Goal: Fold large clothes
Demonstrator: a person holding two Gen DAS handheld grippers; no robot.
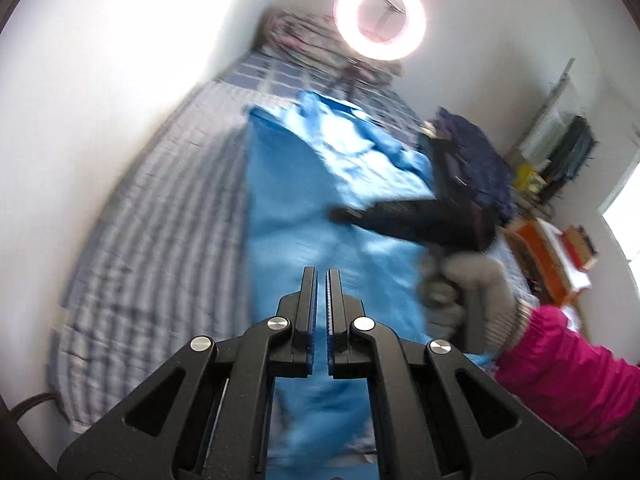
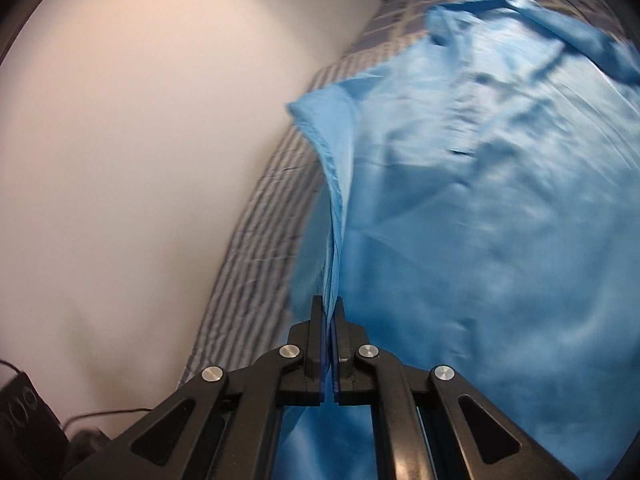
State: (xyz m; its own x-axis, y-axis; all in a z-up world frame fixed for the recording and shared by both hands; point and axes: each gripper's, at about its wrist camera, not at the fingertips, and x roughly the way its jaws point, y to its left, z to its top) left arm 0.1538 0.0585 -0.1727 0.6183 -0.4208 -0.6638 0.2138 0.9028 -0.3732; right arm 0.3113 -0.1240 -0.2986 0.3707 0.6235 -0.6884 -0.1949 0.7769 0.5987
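A large light-blue garment point(image 1: 304, 208) lies lengthwise on the bed. In the right wrist view its lifted edge point(image 2: 334, 240) runs down into my right gripper point(image 2: 329, 305), which is shut on the cloth. The rest of the garment point(image 2: 480, 200) spreads out to the right, blurred. In the left wrist view my left gripper point(image 1: 321, 276) hovers over the garment, shut, with no cloth visible between its pads. The right gripper point(image 1: 340, 214) also shows there, blurred, reaching across the garment from the right, held by a grey-gloved hand point(image 1: 468, 292) with a pink sleeve point(image 1: 568, 368).
The striped and checked bed sheet point(image 1: 160, 220) meets a white wall on the left. A clothes pile point(image 1: 304, 36) and a ring light point(image 1: 380, 18) stand at the far end. Dark purple clothing point(image 1: 476, 160) and orange boxes point(image 1: 536, 256) lie right. A black device with cables point(image 2: 20, 412) sits low left.
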